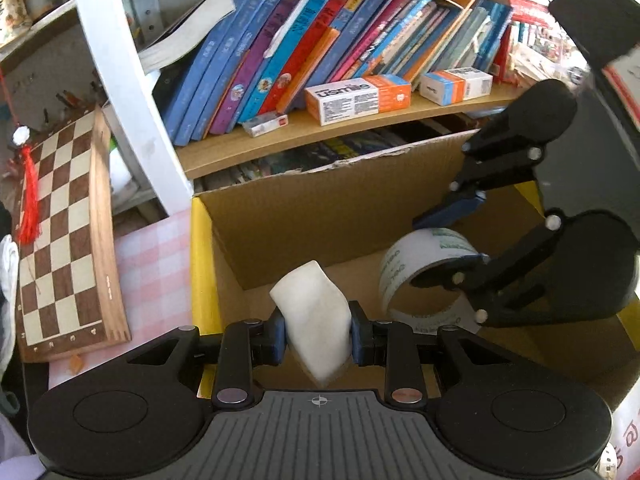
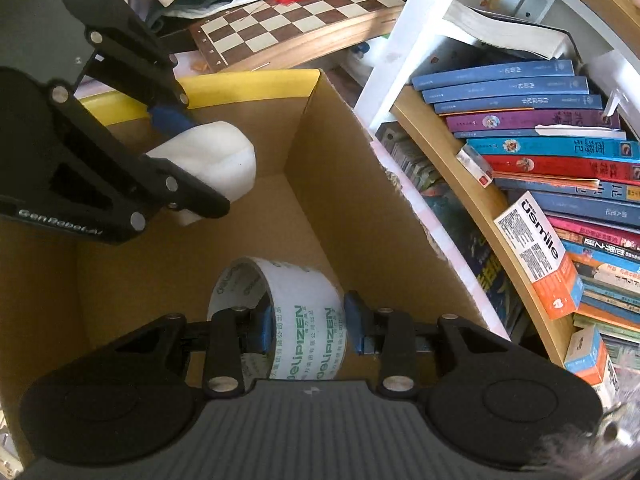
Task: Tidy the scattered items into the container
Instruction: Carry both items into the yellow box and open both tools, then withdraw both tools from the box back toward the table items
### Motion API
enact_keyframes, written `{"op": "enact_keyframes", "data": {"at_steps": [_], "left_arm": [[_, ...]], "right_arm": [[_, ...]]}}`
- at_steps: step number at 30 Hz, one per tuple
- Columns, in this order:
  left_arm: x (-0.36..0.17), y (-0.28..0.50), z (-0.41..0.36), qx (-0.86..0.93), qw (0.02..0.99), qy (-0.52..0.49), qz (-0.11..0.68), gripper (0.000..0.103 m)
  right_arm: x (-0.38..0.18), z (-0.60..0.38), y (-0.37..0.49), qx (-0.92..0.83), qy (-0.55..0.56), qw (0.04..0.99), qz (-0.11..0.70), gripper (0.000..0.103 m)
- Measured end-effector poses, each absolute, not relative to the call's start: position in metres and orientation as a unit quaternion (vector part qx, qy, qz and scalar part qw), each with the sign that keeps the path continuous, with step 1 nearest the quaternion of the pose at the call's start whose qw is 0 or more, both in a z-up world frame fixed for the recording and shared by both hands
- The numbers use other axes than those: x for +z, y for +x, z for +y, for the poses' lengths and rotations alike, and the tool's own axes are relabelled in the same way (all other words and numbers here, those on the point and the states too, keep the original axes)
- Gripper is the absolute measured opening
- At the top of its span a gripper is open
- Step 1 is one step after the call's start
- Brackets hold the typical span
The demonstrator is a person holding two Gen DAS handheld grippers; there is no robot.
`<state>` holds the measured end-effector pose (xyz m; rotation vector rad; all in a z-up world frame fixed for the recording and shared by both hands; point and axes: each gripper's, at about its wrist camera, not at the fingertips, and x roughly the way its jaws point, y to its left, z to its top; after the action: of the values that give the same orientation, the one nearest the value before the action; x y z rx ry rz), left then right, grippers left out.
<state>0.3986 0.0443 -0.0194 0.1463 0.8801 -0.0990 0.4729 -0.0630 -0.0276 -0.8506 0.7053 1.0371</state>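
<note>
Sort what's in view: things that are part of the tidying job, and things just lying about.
Part of the job:
white foam block in the left gripper
tape roll in the right gripper
cardboard box

Just lying about:
chessboard
books
toothpaste box
red tassel

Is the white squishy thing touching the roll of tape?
Apart. In the right wrist view, bare cardboard box wall shows between the white foam block and tape roll.

Chessboard [image 1: 68,236] beside leaning shelved books [image 1: 304,52].
</note>
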Motion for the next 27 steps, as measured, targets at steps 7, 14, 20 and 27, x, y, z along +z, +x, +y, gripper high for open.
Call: {"op": "enact_keyframes", "data": {"at_steps": [7, 14, 20, 27], "left_arm": [[-0.029, 0.404, 0.036, -0.059, 0.893, 0.082, 0.438, 0.029], [-0.028, 0.403, 0.033, -0.053, 0.891, 0.091, 0.441, 0.033], [-0.021, 0.399, 0.031, -0.058, 0.898, 0.097, 0.426, 0.064], [-0.005, 0.388, 0.028, -0.057, 0.909, 0.102, 0.401, 0.071]], "right_arm": [[-0.029, -0.062, 0.479, 0.468, -0.386, 0.727, 0.321, 0.031], [-0.03, -0.064, 0.487, 0.463, -0.376, 0.73, 0.333, 0.03], [-0.023, -0.066, 0.489, 0.462, -0.361, 0.738, 0.334, 0.05], [-0.007, -0.072, 0.48, 0.464, -0.354, 0.749, 0.314, 0.068]]}}
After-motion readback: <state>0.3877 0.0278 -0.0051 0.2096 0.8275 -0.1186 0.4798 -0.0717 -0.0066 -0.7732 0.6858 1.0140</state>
